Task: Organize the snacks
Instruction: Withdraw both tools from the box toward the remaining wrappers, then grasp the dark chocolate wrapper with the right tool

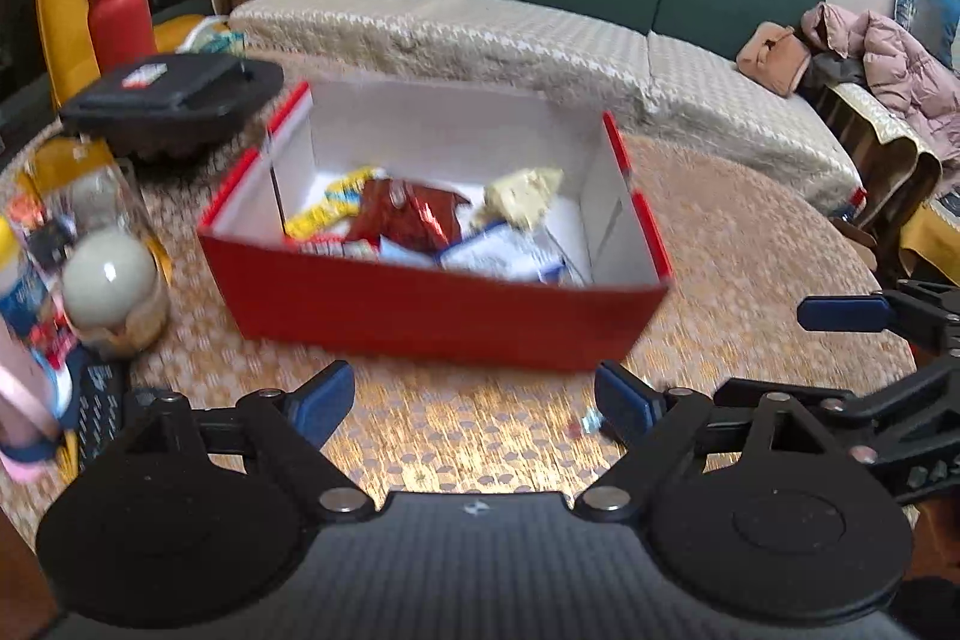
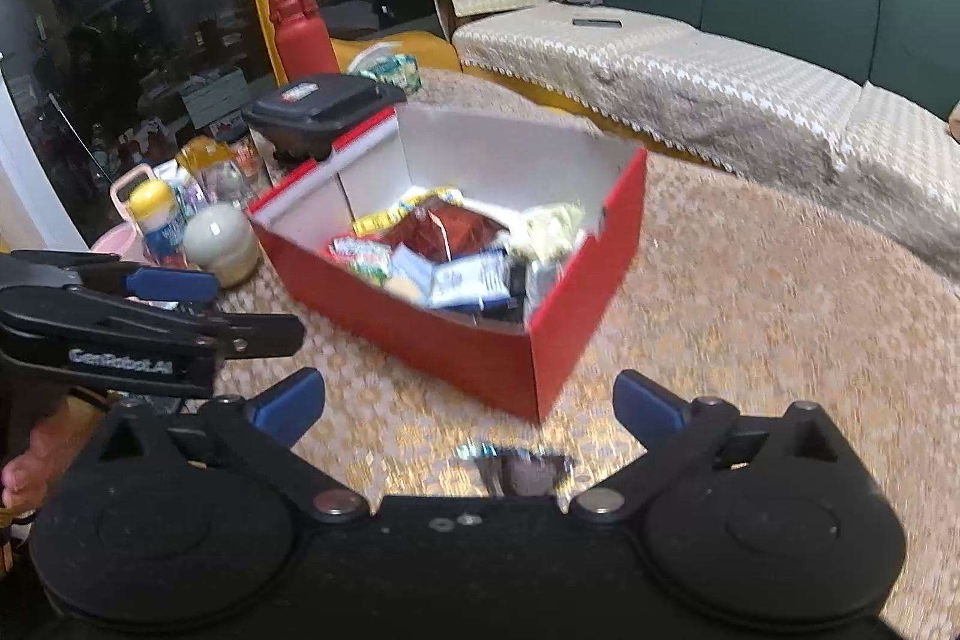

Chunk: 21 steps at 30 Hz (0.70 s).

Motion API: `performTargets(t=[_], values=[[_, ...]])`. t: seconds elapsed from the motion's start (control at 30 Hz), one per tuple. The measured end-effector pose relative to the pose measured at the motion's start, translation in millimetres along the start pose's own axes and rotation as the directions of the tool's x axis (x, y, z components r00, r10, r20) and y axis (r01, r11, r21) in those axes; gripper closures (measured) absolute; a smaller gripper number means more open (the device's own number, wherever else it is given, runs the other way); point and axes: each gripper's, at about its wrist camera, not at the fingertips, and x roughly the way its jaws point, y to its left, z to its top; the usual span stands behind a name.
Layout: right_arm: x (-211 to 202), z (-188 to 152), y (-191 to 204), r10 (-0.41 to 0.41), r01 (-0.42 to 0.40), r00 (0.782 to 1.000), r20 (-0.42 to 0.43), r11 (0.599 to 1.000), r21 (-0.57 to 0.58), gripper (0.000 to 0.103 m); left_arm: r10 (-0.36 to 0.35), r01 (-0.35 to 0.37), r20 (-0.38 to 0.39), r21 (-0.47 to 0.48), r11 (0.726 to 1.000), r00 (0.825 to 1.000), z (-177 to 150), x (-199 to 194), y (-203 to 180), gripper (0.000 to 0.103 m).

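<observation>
The red box point(image 1: 420, 316) stood in the centre of the left wrist frame, on the patterned tablecloth point(image 1: 750, 244), well beyond the fingertips of the left gripper point(image 1: 474, 397). Its jaws stood wide, with nothing between them but bare cloth. Snack packets lay inside the box: a dark red foil packet point(image 1: 408, 214), a yellow packet point(image 1: 327, 211) to its left, a pale packet point(image 1: 522, 196) to its right, and white-and-blue packets point(image 1: 498, 256) nearest the front wall.

In the right wrist frame the right gripper point(image 2: 468, 409) also stood with jaws spread wide and gripped nothing. A small silvery wrapped snack point(image 2: 516, 469) lay on the cloth low in the frame, between the two fingers and close to the gripper body, touching neither pad. The box point(image 2: 468, 352) sat above it, corner toward the camera.

A black lidded container point(image 1: 174, 100) and bottles point(image 1: 114, 280) stood at the left of the box.
</observation>
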Motion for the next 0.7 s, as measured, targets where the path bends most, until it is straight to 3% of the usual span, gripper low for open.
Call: performTargets(t=[0.37, 0.6, 0.7], values=[[37.3, -35.3, -6.3, -0.035, 0.032, 0.994, -0.108, 0.999, -0.024, 0.004, 0.039, -0.039, -0.078, 0.000, 0.999, 0.996, -48.6, 22.8, -5.7, 0.016], [66.9, -40.8, -10.9, -0.039, 0.036, 0.985, -0.166, 0.999, -0.022, 0.011, 0.045, -0.044, -0.097, 0.016, 0.999, 0.994, -57.6, 32.8, -5.2, 0.016], [77.2, -39.7, -11.5, -0.038, 0.033, 0.982, -0.185, 0.999, -0.033, 0.020, 0.043, -0.042, -0.103, 0.016, 0.999, 0.994, -57.6, 36.6, -3.4, 0.016]])
